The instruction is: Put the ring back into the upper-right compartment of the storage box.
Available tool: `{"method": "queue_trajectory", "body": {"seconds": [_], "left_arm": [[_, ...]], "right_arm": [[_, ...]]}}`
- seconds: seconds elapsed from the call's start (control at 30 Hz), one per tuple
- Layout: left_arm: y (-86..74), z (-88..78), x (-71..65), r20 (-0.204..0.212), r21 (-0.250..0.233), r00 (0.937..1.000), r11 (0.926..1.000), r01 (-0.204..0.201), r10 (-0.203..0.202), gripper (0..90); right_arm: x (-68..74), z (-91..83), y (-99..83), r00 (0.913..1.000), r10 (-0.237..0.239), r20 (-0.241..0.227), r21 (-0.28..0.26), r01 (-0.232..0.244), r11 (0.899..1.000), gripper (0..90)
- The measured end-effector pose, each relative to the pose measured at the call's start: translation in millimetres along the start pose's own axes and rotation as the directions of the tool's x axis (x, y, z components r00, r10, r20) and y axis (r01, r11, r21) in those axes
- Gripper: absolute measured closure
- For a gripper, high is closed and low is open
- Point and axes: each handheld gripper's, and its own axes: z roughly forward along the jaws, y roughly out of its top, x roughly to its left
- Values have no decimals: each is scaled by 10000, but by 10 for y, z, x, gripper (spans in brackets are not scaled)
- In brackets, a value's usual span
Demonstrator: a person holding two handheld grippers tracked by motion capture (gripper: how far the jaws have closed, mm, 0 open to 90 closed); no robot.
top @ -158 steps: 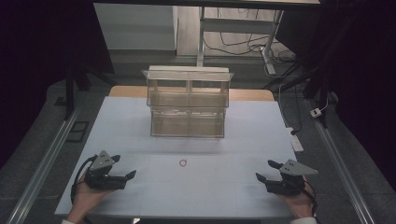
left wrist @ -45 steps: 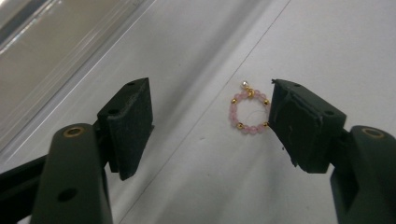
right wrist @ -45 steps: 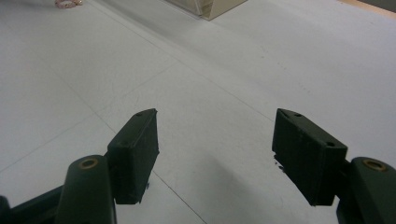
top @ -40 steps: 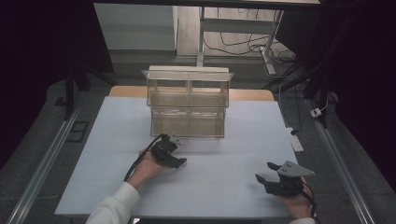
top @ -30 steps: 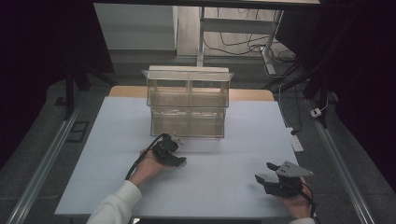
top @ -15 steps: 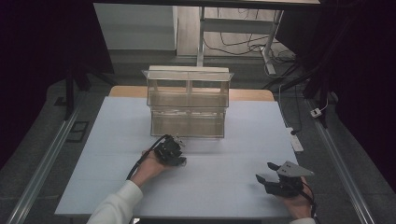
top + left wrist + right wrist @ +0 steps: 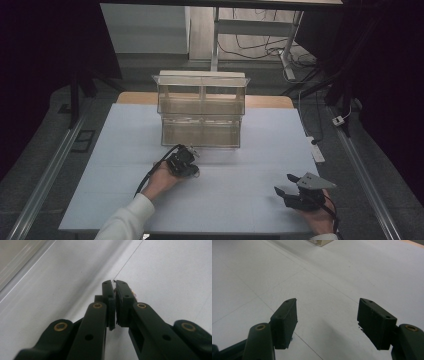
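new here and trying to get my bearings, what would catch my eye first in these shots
The clear two-tier bin at the far middle of the white table stands out most. Just in front of it the left gripper has its jaws shut, with something small and pinkish peeking from between them; what it is I cannot tell. The right gripper rests open at the near right, apart from everything.

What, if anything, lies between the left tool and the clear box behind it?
Nothing visible. The left tool, whose jaws have just closed on a small pink thing, has only bare white table between it and the clear box.
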Motion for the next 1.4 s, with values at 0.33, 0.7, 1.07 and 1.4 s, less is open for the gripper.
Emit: {"method": "queue_trajectory", "body": {"seconds": [0.33, 0.7, 1.07, 1.4], "left_arm": [[-11, -1, 1, 22, -82, 10000, 10000, 0, 1, 865], [5, -98, -42, 168, -720, 9997, 9972, -181, 194, 866], [-29, -290, -31, 471, -1576, 9988, 9875, -90, 166, 866], [-56, -446, -42, 727, -2247, 9973, 9744, 94, 71, 865]], "right_arm": [[-2, 2, -5, 10000, 23, -5, -32, -23, 10000, 317], [-5, -13, -6, 10000, 45, 47, -45, -45, 10000, 316], [-4, -10, -7, 10000, 10, -11, -89, -10, 10000, 316], [-5, -14, -10, 10000, -8, 13, -62, 8, 10000, 316]]}}
